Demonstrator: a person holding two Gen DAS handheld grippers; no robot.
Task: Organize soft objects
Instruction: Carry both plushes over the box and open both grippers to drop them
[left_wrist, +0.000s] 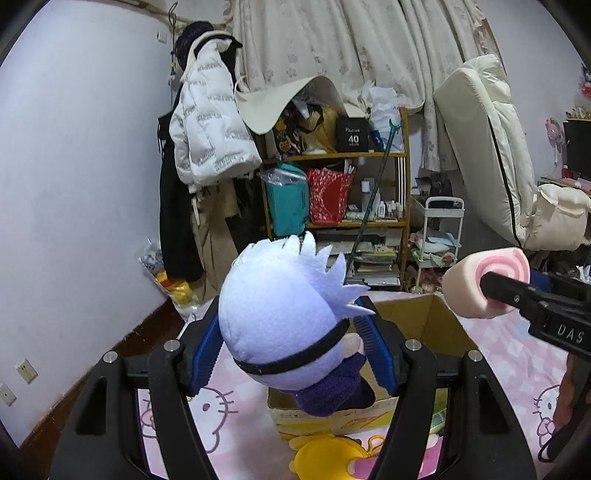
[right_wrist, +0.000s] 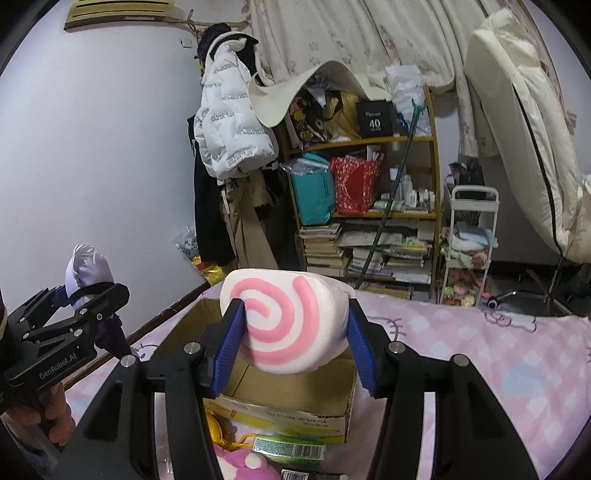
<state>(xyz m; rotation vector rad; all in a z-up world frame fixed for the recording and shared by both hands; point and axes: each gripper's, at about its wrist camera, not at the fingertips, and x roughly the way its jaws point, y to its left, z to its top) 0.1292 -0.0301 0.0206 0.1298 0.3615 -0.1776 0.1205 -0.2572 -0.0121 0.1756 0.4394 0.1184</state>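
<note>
Left wrist view: your left gripper (left_wrist: 291, 347) pinches the plush doll (left_wrist: 284, 314) above the cardboard box (left_wrist: 417, 314); the swirl cushion (left_wrist: 484, 282) sits at three o'clock.

Right wrist view: your right gripper (right_wrist: 293, 343) squeezes that cushion over the box; dropping both together could jam them at the rim.

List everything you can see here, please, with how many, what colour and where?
Plush doll: one, pale lilac head, purple body, held above the box.
Swirl cushion: one, white with pink spiral, held above the box.
Cardboard box: one, brown, open, on the bed.
Bedsheet: one, pink, under the box.
Yellow plush: one, on the sheet before the box.
Shelf: one, wooden, cluttered, by the wall.
Puffer jacket: one, white, hanging.
Left tool: shut on the doll.
Right tool: shut on the cushion.
</note>
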